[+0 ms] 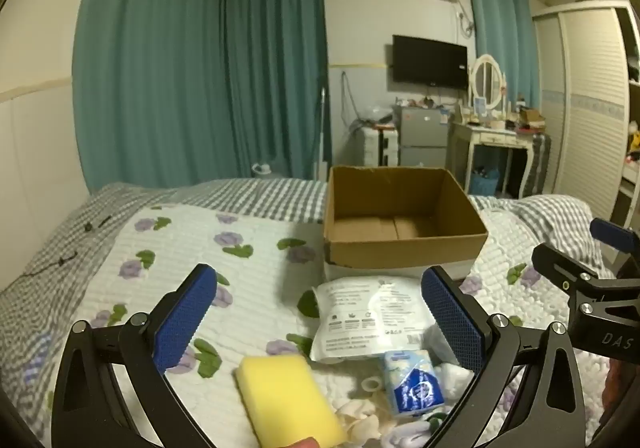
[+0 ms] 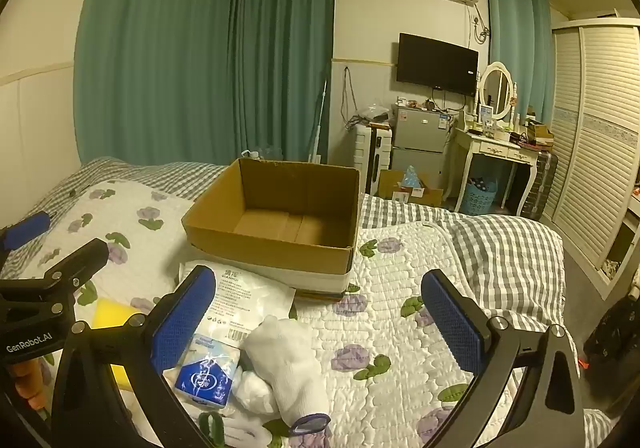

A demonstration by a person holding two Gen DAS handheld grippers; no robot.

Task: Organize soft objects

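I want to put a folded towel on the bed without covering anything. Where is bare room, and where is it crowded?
Free: the quilt to the right of the cardboard box, toward the checked sheet, and the quilt left of the box. The box is empty. Crowded: in front of the box, where the white packet, tissue pack, yellow sponge and white sock lie together.

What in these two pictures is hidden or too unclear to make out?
- Yellow sponge: right wrist view, mostly behind the left gripper.
- White socks: left wrist view, largely behind a gripper finger.
- White pouch: print blurred, unreadable.
- Cardboard box: near floor hidden by its front wall.
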